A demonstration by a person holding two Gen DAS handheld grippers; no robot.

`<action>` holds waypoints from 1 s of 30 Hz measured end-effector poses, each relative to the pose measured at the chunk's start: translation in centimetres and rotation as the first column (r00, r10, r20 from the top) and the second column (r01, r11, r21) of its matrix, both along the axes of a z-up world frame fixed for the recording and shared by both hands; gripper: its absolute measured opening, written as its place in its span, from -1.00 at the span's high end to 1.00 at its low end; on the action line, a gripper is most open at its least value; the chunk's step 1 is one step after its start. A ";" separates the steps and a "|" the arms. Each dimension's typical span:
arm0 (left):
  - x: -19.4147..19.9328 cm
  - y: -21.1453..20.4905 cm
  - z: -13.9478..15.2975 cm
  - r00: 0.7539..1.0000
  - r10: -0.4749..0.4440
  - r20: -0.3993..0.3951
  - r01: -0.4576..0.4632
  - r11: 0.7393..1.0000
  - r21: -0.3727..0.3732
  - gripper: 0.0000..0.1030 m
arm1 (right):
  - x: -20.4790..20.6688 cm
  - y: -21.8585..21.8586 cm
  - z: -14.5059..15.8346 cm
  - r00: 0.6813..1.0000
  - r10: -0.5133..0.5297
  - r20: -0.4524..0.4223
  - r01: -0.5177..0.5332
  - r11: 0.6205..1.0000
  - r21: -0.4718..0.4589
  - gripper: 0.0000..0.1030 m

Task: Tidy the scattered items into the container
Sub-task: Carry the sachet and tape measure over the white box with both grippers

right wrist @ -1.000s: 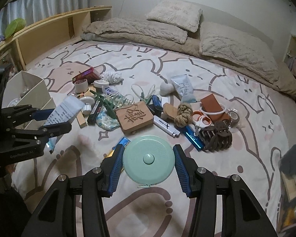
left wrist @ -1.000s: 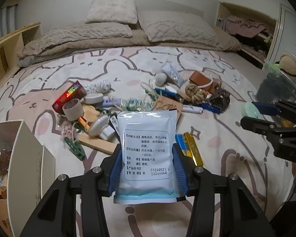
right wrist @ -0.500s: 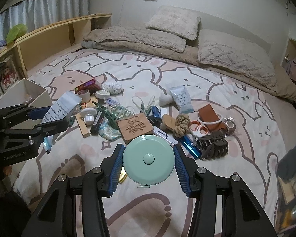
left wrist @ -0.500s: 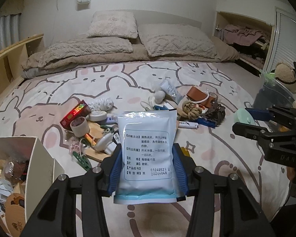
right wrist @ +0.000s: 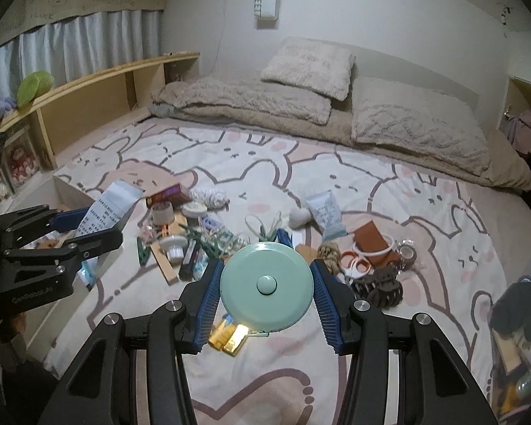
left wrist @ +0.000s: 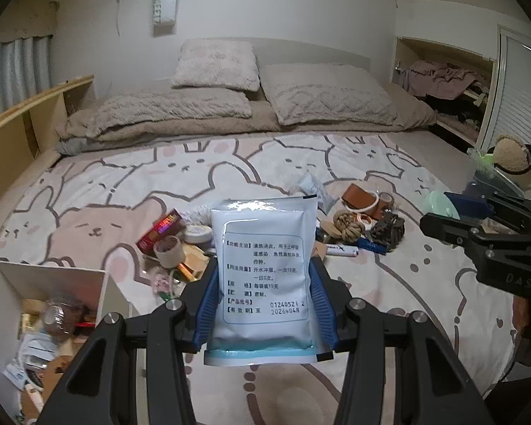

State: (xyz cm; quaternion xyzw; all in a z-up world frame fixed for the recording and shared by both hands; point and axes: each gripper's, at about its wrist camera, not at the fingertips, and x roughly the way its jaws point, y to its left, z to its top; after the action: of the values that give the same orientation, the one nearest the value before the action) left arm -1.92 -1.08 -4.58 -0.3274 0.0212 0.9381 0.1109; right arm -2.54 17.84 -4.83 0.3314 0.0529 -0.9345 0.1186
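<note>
the white box [left wrist: 53, 276] sits at the far left on the bed, open at the top, and already holds a jumble of small things: a clear wrapped piece, packets and something brown, none sharp enough to name. just right of it the left gripper [left wrist: 263, 304] pinches a white sachet [left wrist: 263, 265] by its side edges, upright and lifted clear of the bedspread [left wrist: 389, 283]. to do this step well, i judge the sachet should travel over the box rim and be let go low inside, so the floppy pack does not catch on the wall. the loose pile [right wrist: 201, 244] lies mid-bed, well apart from the box. at the right, the right gripper [right wrist: 267, 287] is pressed on a round mint tape measure [right wrist: 267, 285], also off the bed; it should follow once the box mouth is free.
</note>
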 end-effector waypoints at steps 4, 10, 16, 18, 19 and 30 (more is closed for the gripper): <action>0.9 -0.9 2.1 0.999 0.018 -0.034 -0.018 1.000 -0.006 0.06 | 0.4 -0.2 1.6 1.000 -0.005 -0.028 0.005 1.000 -0.007 0.01; 2.4 -2.8 5.3 0.995 0.048 -0.086 -0.050 0.999 -0.015 0.06 | 1.6 -1.2 4.7 0.996 0.002 -0.085 -0.004 0.999 -0.032 0.01; 4.4 -5.2 8.1 0.987 0.081 -0.137 -0.084 0.996 -0.015 0.06 | 3.4 -3.1 7.4 0.989 0.033 -0.142 -0.041 0.998 -0.049 0.01; 5.2 -6.2 9.0 0.984 0.093 -0.152 -0.097 0.995 -0.017 0.06 | 3.9 -3.9 8.1 0.986 0.048 -0.157 -0.056 0.997 -0.048 0.01; 5.6 -6.6 9.4 0.983 0.098 -0.158 -0.102 0.995 -0.016 0.06 | 4.2 -4.3 8.4 0.985 0.056 -0.163 -0.064 0.997 -0.049 0.01; 9.3 -12.3 11.9 0.968 0.158 -0.193 -0.167 0.986 -0.026 0.06 | 6.2 -8.6 10.5 0.972 0.123 -0.203 -0.139 0.988 -0.070 0.01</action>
State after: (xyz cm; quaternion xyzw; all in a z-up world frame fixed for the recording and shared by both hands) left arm 7.35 -13.40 7.36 -0.2392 0.0246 0.9704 0.0242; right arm 3.65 9.22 5.62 0.2274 0.0469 -0.9543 0.1881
